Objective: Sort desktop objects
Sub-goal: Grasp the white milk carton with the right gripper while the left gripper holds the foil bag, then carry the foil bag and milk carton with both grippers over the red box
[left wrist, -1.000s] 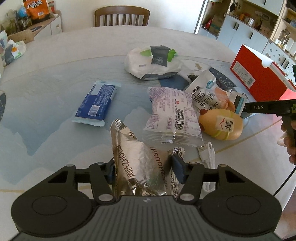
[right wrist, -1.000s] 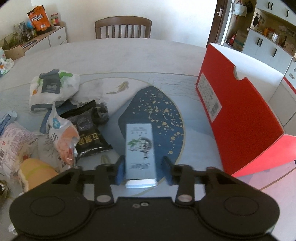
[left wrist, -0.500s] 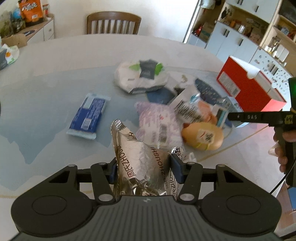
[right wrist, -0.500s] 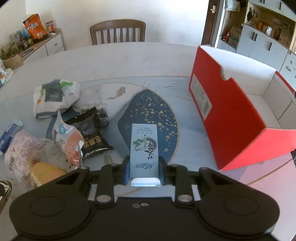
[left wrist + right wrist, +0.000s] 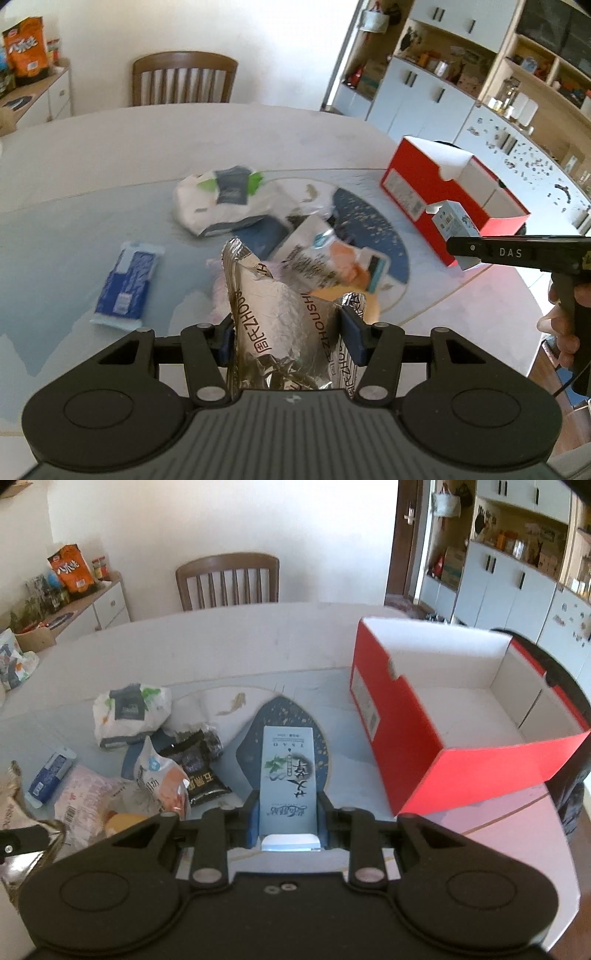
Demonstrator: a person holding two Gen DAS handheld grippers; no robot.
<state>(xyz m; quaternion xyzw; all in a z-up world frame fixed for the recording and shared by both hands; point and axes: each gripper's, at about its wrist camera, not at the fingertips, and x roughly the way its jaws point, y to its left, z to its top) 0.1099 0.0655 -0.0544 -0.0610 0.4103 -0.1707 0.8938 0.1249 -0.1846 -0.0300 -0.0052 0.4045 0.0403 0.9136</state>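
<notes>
Both grippers have risen since the earlier frames, each carrying its load; the table clutter now sits lower and smaller in both views, and the red cardboard box (image 5: pixel 436 753) shows its white interior. Left gripper (image 5: pixel 288 332): jaws clamped on a crinkled silver foil snack bag (image 5: pixel 280 325), which stands up between the pads, clear of the table (image 5: pixel 110 155). Right gripper (image 5: pixel 287 814): jaws closed on a slim pale-blue carton (image 5: pixel 289 775) with ink-style lettering, held lengthwise and pointing away from the camera, off the tabletop. Ahead and to the right of the right gripper, the red box stands open and well apart from the carton. Ahead and to the left of it lie a black snack packet (image 5: pixel 201 771), a white-and-orange pouch (image 5: pixel 159 779), a pink-printed wrapper (image 5: pixel 86 797) and a white bag with green and grey print (image 5: pixel 129 712). Left of the left gripper, a blue-and-white pack (image 5: pixel 127 284) lies flat on the table. In the left wrist view the right gripper appears at the right edge, a hand (image 5: pixel 565 325) on its handle. A wooden chair (image 5: pixel 227 581) stands beyond the table.
</notes>
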